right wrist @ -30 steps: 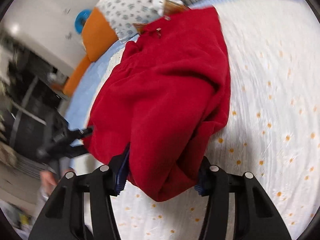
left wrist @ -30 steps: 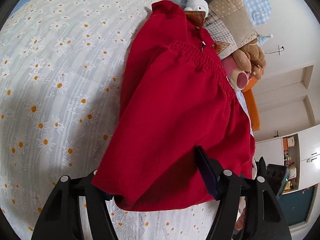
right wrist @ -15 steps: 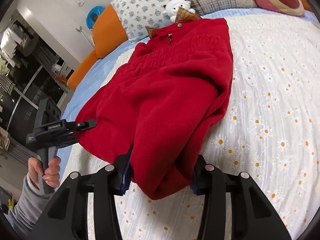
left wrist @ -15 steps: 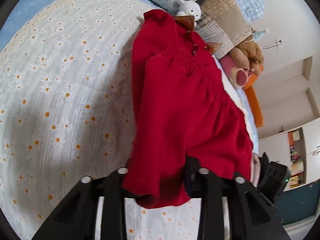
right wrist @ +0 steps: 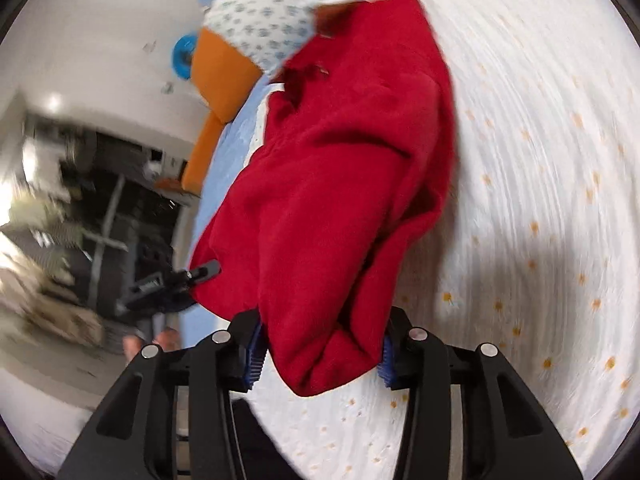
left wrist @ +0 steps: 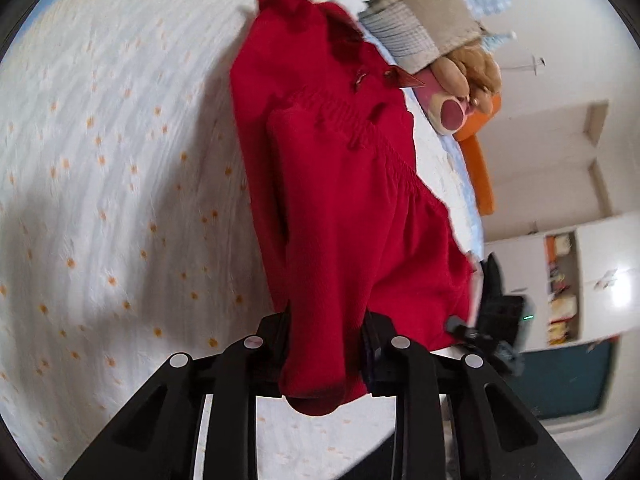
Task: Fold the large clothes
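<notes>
Dress: the red dress (left wrist: pixel 344 200) lies lengthwise on the bed (left wrist: pixel 112 168), collar end toward the pillows (right wrist: pixel 264 12), hem end lifted off the quilt.
Left claw: my left claw (left wrist: pixel 326 354) is pinching one hem corner, cloth bunched between its jaws.
Right claw: my right claw (right wrist: pixel 322 354) pinches the other hem corner the same way.
Done: I judge the sides are already turned in, since the dress reads as a narrow strip; blur makes this uncertain.
Left: the hem is not yet carried over to the collar, so the lengthwise fold and any final halving remain.
Stage: roughly midway, I reckon.
</notes>
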Action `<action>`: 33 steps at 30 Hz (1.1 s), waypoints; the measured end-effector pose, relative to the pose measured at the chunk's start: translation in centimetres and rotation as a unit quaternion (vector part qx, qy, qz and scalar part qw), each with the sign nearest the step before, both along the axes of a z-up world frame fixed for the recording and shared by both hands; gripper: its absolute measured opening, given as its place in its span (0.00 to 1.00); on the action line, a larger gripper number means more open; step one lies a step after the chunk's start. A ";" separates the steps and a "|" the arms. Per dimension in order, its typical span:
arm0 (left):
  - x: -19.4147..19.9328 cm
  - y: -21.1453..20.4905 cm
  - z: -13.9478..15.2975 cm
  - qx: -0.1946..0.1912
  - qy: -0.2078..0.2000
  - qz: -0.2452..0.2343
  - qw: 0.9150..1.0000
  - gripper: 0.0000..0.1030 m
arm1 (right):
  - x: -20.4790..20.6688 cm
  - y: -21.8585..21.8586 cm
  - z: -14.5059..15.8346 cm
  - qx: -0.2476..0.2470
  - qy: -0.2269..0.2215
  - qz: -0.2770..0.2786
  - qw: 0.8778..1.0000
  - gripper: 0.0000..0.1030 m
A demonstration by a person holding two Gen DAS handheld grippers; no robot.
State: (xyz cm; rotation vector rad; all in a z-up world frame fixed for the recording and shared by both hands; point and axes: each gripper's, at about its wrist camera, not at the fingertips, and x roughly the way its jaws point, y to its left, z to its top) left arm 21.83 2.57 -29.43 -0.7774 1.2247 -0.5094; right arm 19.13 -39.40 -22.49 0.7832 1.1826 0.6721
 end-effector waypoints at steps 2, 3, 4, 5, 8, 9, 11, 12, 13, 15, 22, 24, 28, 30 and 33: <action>0.7 0.5 0.7 -0.023 0.002 0.004 1.000 0.29 | 0.8 -0.4 0.4 0.024 0.014 -0.005 1.000 0.42; 1.1 0.7 1.5 -0.031 -0.002 0.004 1.000 0.29 | 1.3 -0.6 1.0 0.036 0.014 -0.007 0.999 0.42; 1.8 0.9 2.6 -0.040 -0.011 0.005 0.999 0.28 | 2.2 -0.9 2.0 0.051 0.011 -0.011 0.999 0.42; 2.4 1.0 3.7 -0.042 -0.019 0.004 0.999 0.28 | 2.7 -1.0 2.8 0.055 0.006 -0.011 0.998 0.42; 5.3 0.8 7.1 -0.031 -0.048 0.003 0.998 0.28 | 6.1 -1.0 5.7 0.070 -0.006 -0.014 0.997 0.41; 6.6 0.8 7.8 -0.030 -0.051 0.005 0.998 0.28 | 7.1 -1.1 6.3 0.074 -0.005 -0.017 0.997 0.41; 9.6 1.0 8.5 -0.040 -0.042 0.017 0.998 0.28 | 10.3 -1.3 7.0 0.095 0.011 -0.028 0.995 0.41; 11.6 1.2 8.7 -0.045 -0.036 0.026 0.998 0.29 | 11.8 -1.5 7.1 0.109 0.023 -0.036 0.993 0.42; 13.0 1.4 8.8 -0.048 -0.031 0.035 0.998 0.29 | 13.3 -1.8 6.9 0.125 0.037 -0.048 0.990 0.42; 16.9 1.8 8.8 -0.048 -0.018 0.058 0.997 0.29 | 17.1 -2.1 6.3 0.148 0.061 -0.073 0.984 0.43; 26.7 0.3 5.7 -0.005 -0.011 0.112 0.994 0.34 | 27.5 -1.7 0.7 0.146 0.115 -0.188 0.964 0.69; 28.1 0.7 3.8 -0.030 -0.008 0.124 0.992 0.38 | 28.7 -1.5 -0.8 0.149 0.113 -0.189 0.964 0.82; 28.9 2.4 2.5 -0.144 -0.004 0.127 0.981 0.79 | 29.3 -1.3 -0.8 0.139 0.086 -0.170 0.972 0.91; 27.9 3.6 4.0 -0.142 -0.036 0.135 0.980 0.95 | 28.8 -1.8 0.3 0.140 0.082 -0.146 0.976 0.95; 25.3 5.9 8.3 -0.085 -0.094 0.140 0.982 0.96 | 27.6 -3.0 2.9 0.109 0.060 -0.126 0.984 0.96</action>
